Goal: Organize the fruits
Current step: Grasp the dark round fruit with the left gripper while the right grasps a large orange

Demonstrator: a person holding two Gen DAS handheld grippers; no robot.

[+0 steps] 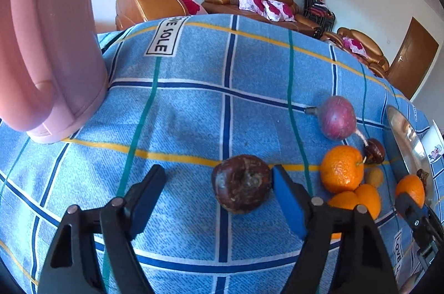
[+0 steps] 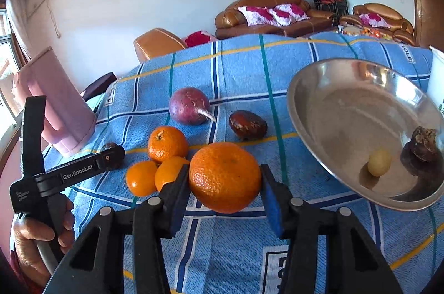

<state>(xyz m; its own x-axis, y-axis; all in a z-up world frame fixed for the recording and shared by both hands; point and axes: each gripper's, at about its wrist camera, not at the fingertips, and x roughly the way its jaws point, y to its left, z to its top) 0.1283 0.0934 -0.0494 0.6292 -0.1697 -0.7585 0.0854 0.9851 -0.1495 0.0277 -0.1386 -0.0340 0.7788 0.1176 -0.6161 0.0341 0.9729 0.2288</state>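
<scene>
From the left wrist, the left gripper [image 1: 217, 184] stands wide over the checked cloth [image 1: 194, 113], holding nothing; a dark wrinkled fruit [image 1: 241, 183] lies between its fingers but hard against the right-hand pad, with a broad gap to the other, so by my judgement this gripper must shift toward the steel plate [image 1: 408, 141] to centre the fruit before closing. The plate sits far off at the frame's right edge, beyond a cluster of oranges [image 1: 342, 167] and a purple round fruit [image 1: 337, 118]. From the right wrist, the right gripper [image 2: 224, 184] has a large orange [image 2: 224, 177] set between its pads, apparently gripped. The plate lies just to the right of that orange, already holding a small yellow fruit [image 2: 379, 162] and a dark one [image 2: 423, 148]. The right hand is the nearer to the plate.
</scene>
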